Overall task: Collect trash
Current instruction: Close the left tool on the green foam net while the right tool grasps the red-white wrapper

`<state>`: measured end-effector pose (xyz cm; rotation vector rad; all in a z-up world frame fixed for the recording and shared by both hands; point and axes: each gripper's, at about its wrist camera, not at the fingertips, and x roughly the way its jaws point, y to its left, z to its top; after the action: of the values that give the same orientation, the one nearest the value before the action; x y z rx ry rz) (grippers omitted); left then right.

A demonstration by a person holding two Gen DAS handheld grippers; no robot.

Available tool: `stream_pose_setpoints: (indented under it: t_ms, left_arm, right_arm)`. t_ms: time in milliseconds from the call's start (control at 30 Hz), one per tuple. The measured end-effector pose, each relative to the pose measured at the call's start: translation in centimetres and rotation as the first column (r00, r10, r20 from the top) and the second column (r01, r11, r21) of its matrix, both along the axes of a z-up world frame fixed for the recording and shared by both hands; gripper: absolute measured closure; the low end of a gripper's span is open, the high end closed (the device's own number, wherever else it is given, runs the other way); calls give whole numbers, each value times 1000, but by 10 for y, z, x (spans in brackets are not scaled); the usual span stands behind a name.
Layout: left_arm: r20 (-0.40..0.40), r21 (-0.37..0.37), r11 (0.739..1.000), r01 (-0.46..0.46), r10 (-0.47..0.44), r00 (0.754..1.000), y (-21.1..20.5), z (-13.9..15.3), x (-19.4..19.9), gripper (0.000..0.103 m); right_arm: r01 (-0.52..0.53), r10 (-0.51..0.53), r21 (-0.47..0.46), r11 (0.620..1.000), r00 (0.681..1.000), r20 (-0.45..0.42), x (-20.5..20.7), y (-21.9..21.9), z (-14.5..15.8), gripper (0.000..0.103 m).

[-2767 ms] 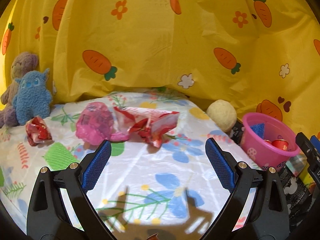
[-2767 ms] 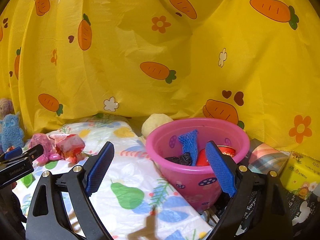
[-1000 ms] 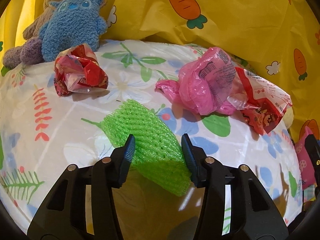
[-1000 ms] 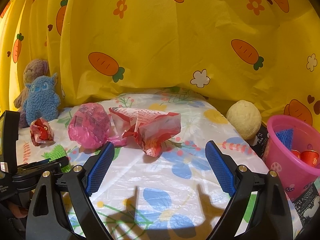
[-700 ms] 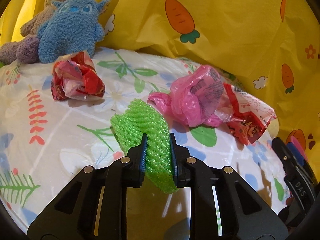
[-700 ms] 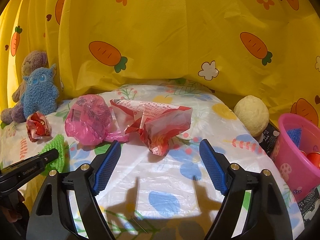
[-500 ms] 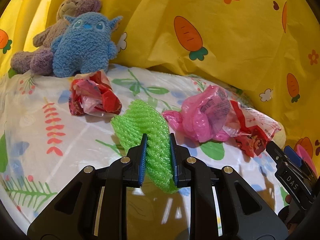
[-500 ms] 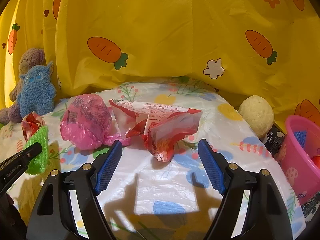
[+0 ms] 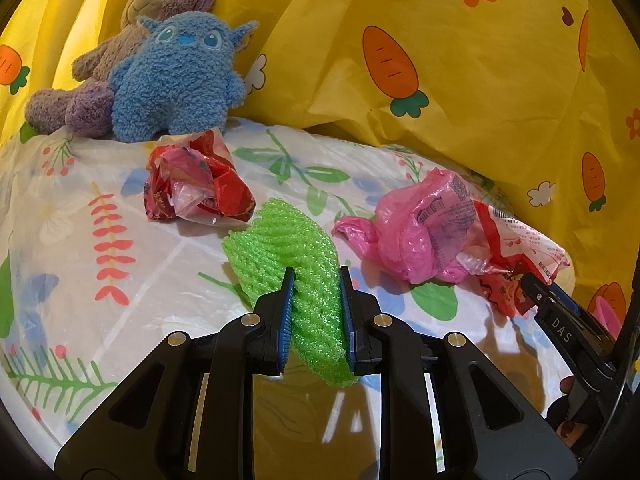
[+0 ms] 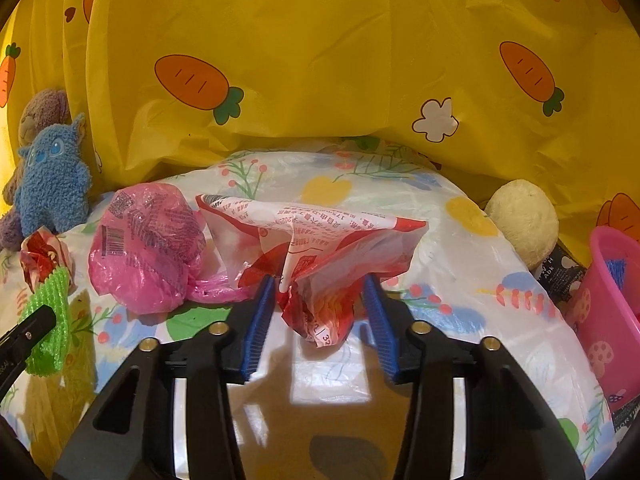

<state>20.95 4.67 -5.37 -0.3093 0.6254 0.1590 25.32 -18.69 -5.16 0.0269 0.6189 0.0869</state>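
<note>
My left gripper [image 9: 314,274] is shut on a green foam net [image 9: 288,248] and holds it above the flowered tablecloth [image 9: 80,280]; the net also shows in the right wrist view [image 10: 50,312]. My right gripper [image 10: 320,284] is half closed, its jaws on either side of a red-and-white snack bag [image 10: 320,256], with a small gap on each side. A pink plastic bag [image 10: 148,252] lies just left of the snack bag. A crumpled red wrapper [image 9: 196,184] lies by the plush toys. The pink bucket [image 10: 612,308] stands at the far right.
A blue plush [image 9: 176,80] and a brown plush [image 9: 120,40] sit at the back left. A cream ball [image 10: 520,220] lies beside the bucket. A yellow carrot-print curtain [image 10: 320,60] hangs behind the table. Dark boxes [image 10: 560,276] sit behind the bucket.
My left gripper has lifted the green net off the cloth. My right gripper has moved forward and narrowed around the red-and-white snack bag.
</note>
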Motion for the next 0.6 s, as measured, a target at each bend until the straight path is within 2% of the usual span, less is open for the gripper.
stream_pose_setpoints:
  t_ms: [100,200,600]
  left_arm:
    - [1,0,1000,1,-1,1000,0,0,0,83]
    - [-1,-5,1000,0,0,1000,1,-1,0,83]
    - [-5,-22,1000,11,-11,1000,3,-1,3,83]
  right_arm:
    - [3,-3,4,1000,1000,1,0,-1,0,82]
    - [15,-15,14,1000,1000,3,0,-3,0,90]
    - [65,-69,44,997,994,84,-22,-20,7,95]
